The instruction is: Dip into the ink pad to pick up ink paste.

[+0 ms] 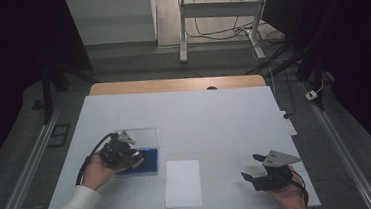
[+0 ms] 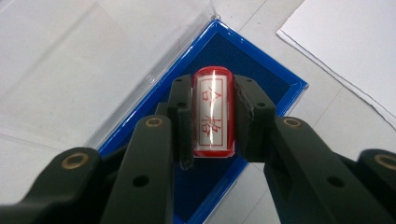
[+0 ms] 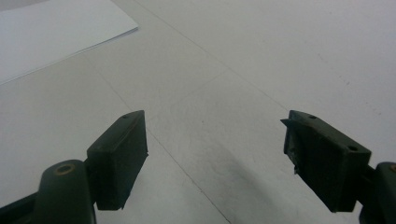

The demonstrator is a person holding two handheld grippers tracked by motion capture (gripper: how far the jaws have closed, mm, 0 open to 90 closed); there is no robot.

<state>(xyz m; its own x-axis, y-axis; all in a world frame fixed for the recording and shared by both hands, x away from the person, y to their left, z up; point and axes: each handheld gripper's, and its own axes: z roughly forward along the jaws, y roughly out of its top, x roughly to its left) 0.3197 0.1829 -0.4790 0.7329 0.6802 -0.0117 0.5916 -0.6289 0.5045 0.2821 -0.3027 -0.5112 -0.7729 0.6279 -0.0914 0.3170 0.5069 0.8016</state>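
White-covered table, dark room. My left gripper clamps the red cylindrical stamp, long axis along my jaws, over the blue ink pad tray; my right gripper gapes empty.

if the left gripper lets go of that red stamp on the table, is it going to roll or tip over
Probably it could roll: the red stamp looks like a rounded cylinder. Its glossy shell may be slippery, though the left gripper clamps it squarely over the blue ink pad. Stood upright, its narrow body might tip.

Two red Chinese characters, not clearly legible, on the stamp's white label
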